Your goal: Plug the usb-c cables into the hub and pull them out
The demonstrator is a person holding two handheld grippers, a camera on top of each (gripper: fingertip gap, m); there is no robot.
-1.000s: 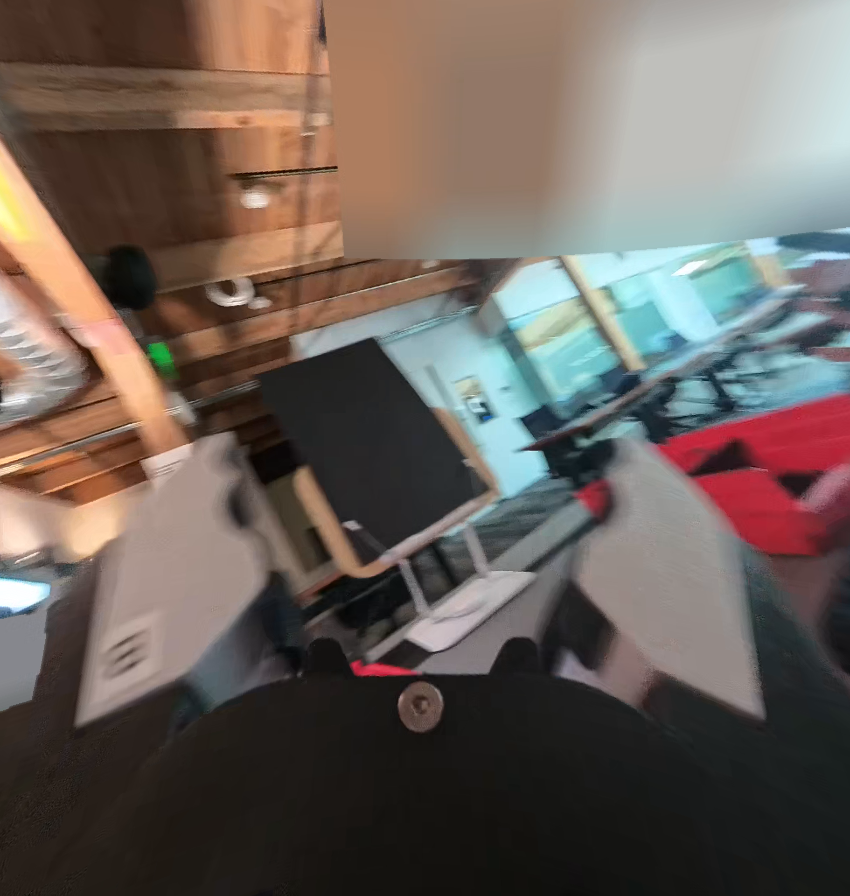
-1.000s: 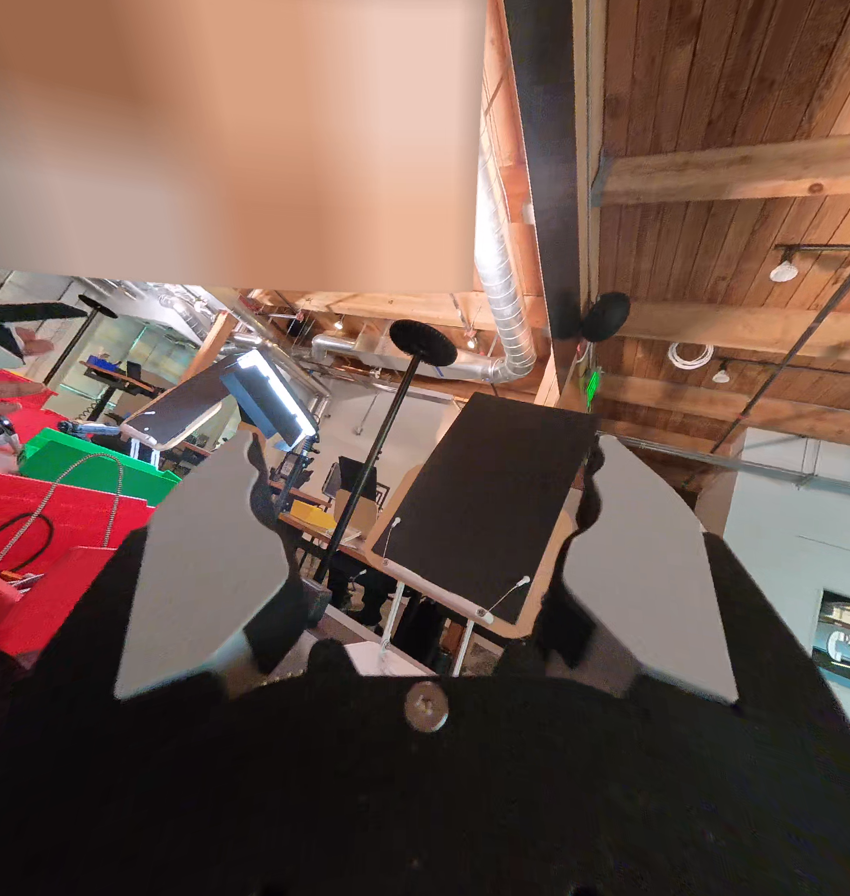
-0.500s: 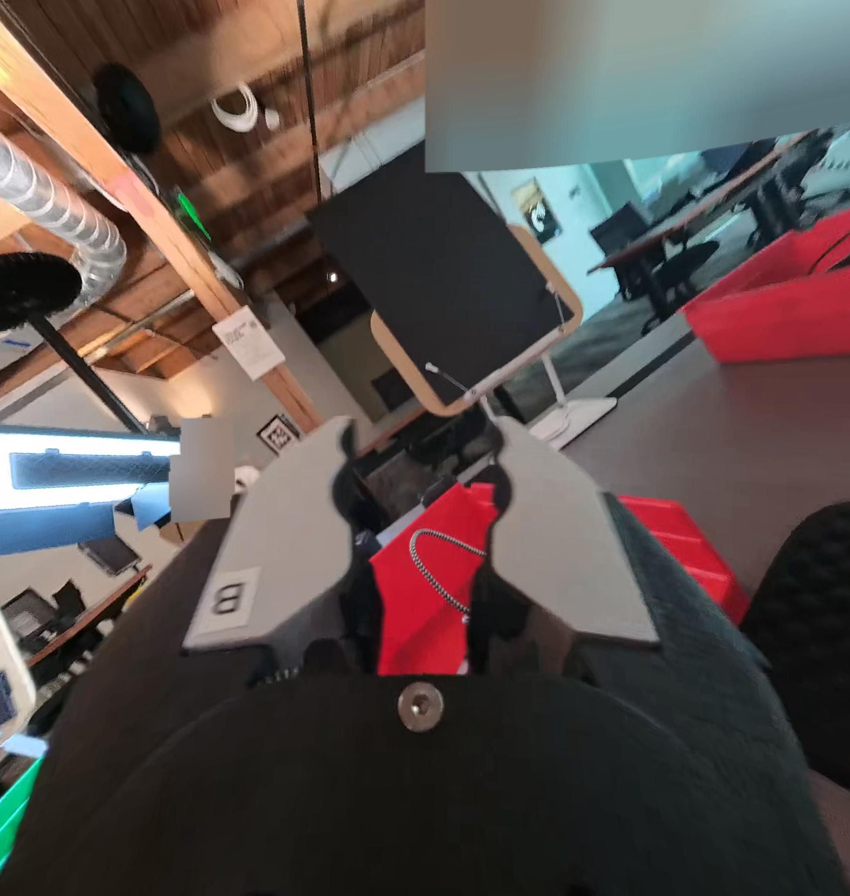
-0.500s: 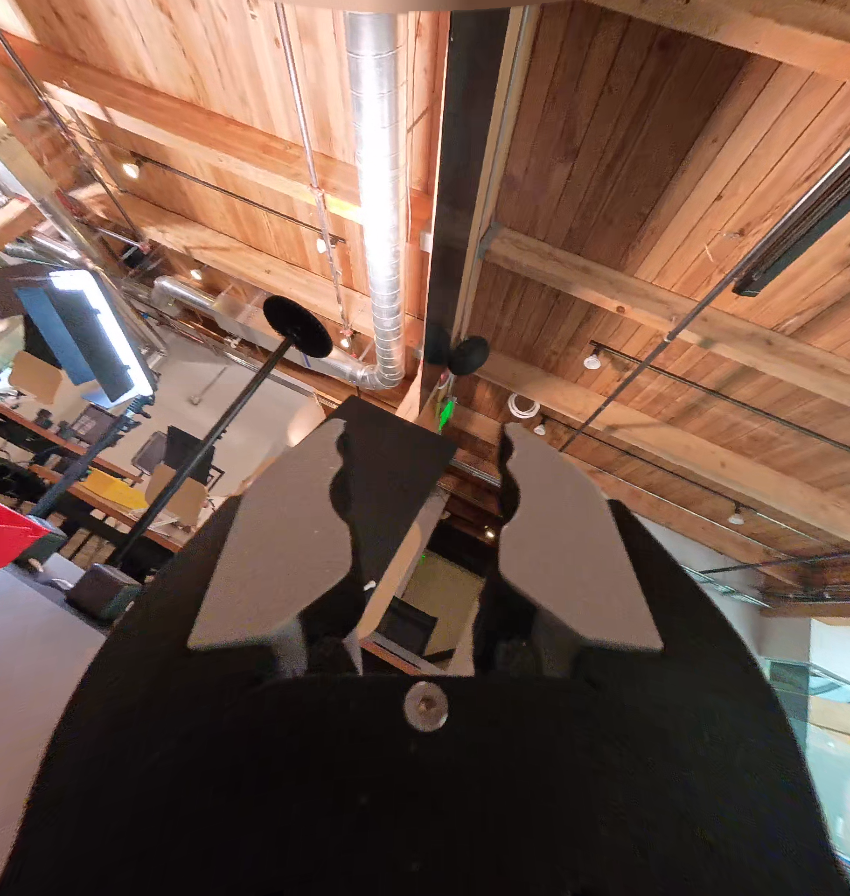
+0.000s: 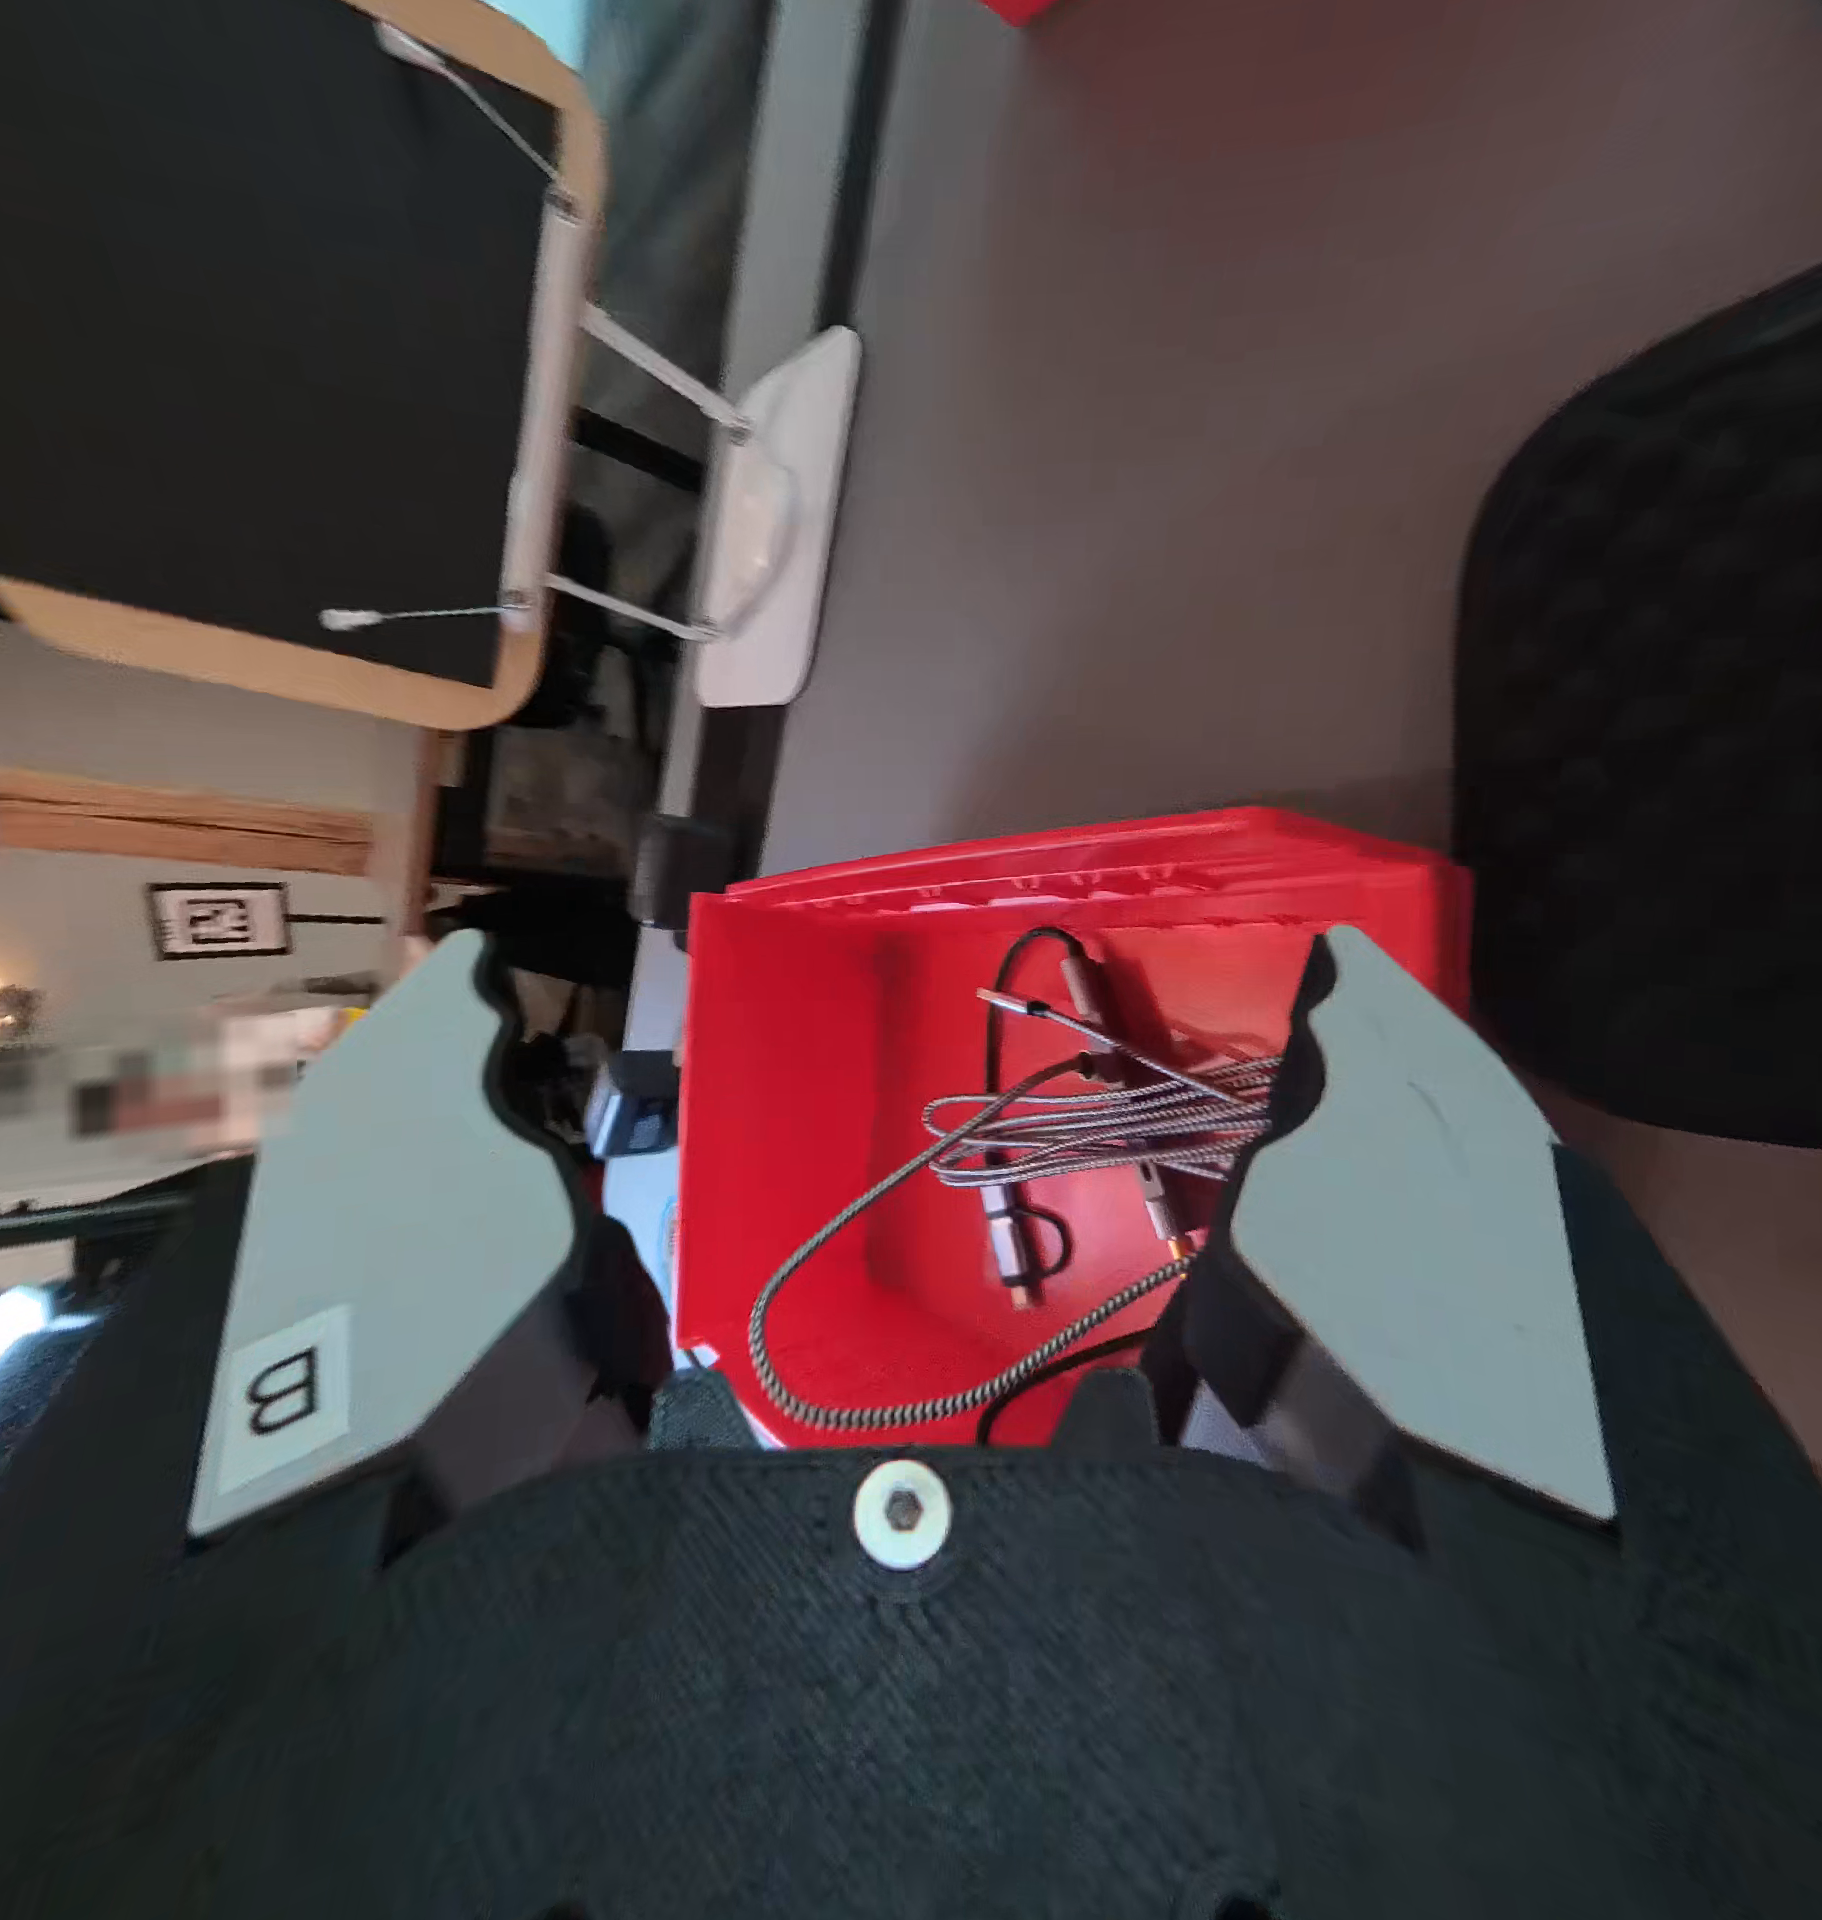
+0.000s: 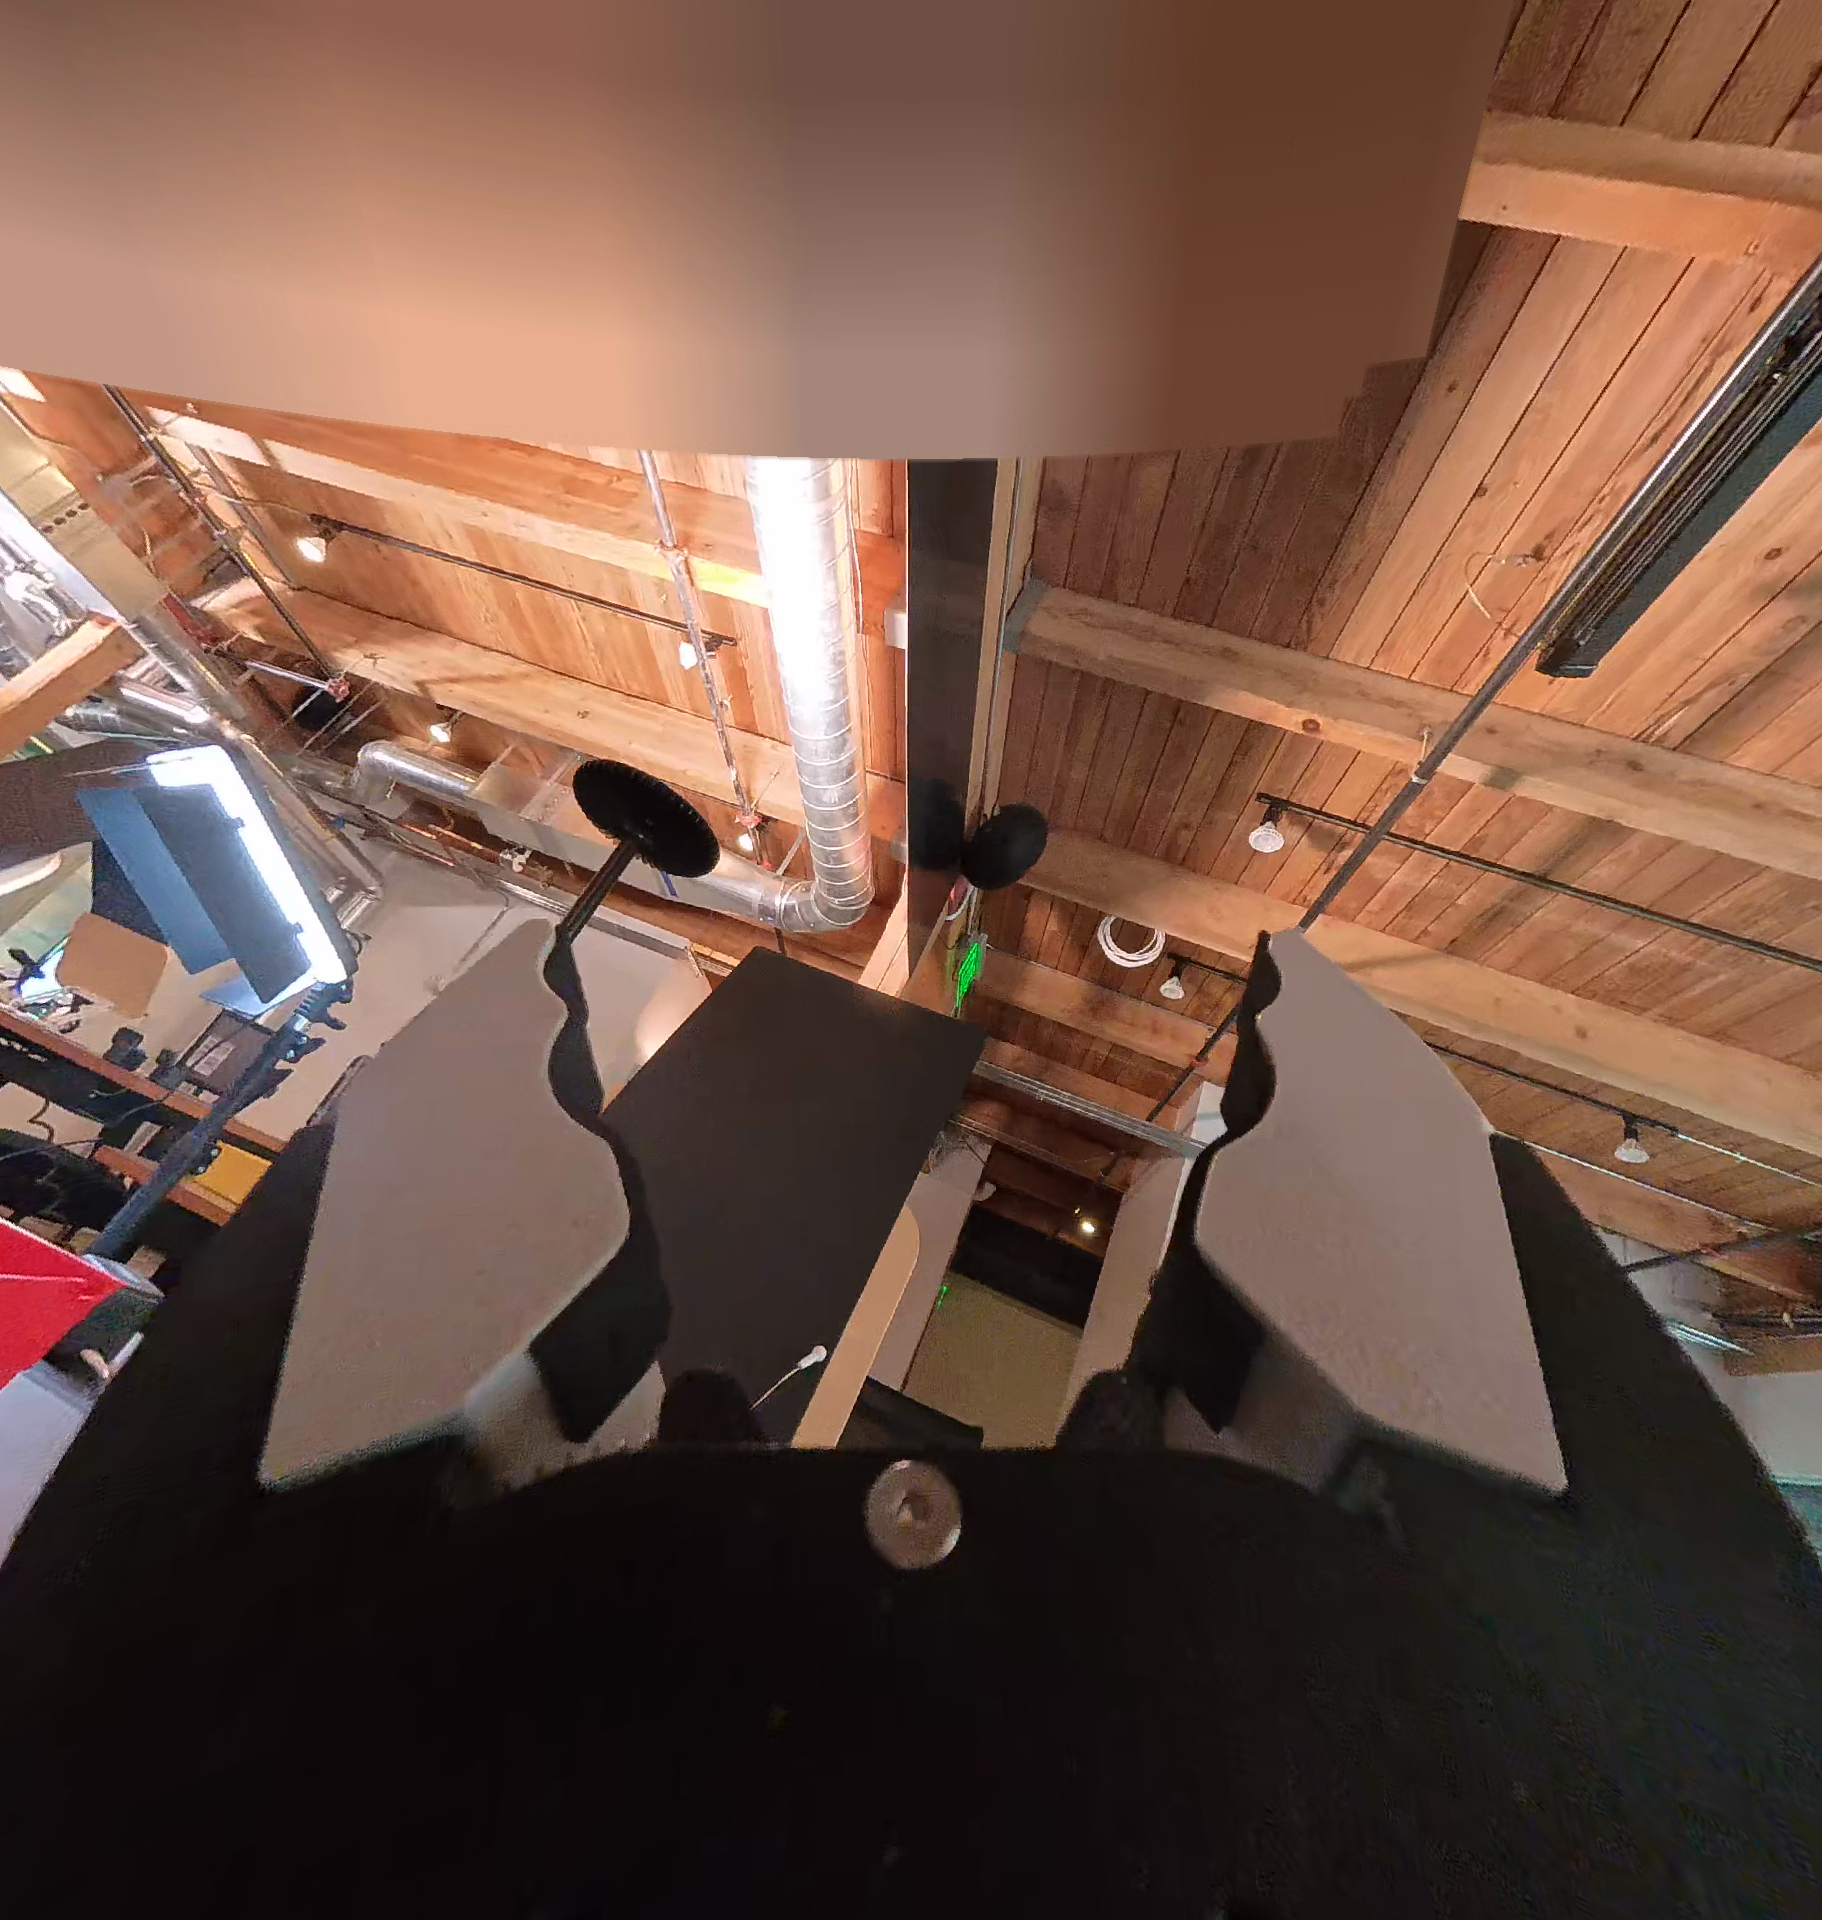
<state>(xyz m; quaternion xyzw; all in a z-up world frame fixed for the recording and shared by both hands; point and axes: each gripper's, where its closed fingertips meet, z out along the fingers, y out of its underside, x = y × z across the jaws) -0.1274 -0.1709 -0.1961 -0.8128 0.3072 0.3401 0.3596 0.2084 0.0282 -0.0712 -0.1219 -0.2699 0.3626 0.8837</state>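
In the left wrist view the left gripper (image 5: 902,1049) has its jaws spread wide with nothing between them, and it looks down into a red bin (image 5: 782,1101) that stands at the edge of the grey-brown table (image 5: 1146,468). A bundle of braided USB-C cables (image 5: 1083,1127) lies coiled in the bin, framed by the gap between the jaws but beyond them, closer to the right finger, whose inner edge hides the far end of the coil. One braided loop runs from the coil toward the gripper body, and several metal plug ends show around the bundle. No hub can be made out here. A second black gripper body (image 5: 1676,727) fills the right edge over the table, and a black board on a white stand (image 5: 772,520) sits at the table's far edge. In the right wrist view the right gripper (image 6: 907,1039) is also wide open and empty, pointing up at a wooden ceiling (image 6: 1406,727) with a silver duct (image 6: 813,675); only a corner of a red bin (image 6: 13,1288) shows at the left edge, and no cables are visible.
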